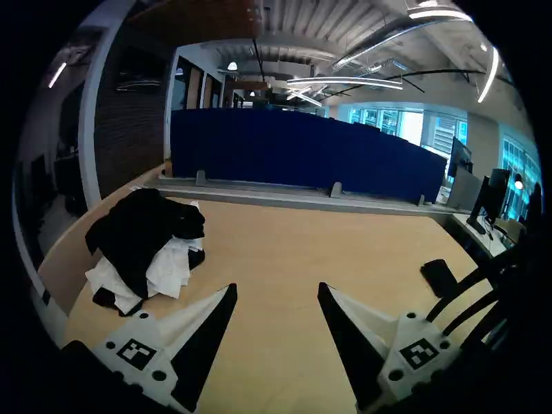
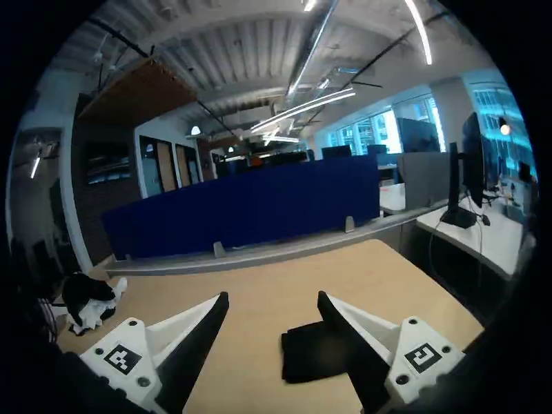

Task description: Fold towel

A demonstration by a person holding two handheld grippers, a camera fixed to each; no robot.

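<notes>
Found left gripper (image 1: 277, 287) spread wide, nothing between the fingers. Noted heap of black and white towels (image 1: 148, 248) ahead and to its left on the wooden table (image 1: 310, 234). Found right gripper (image 2: 272, 295) likewise spread and empty. Observed folded black towel (image 2: 310, 350) lying flat just ahead, partly hidden behind the right-hand finger. Recorded blue partition (image 2: 241, 200) beyond, along the far table edge.

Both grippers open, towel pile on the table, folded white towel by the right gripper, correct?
No: the folded towel by the right gripper is black, not white, as the right gripper view shows. The rest holds.
</notes>
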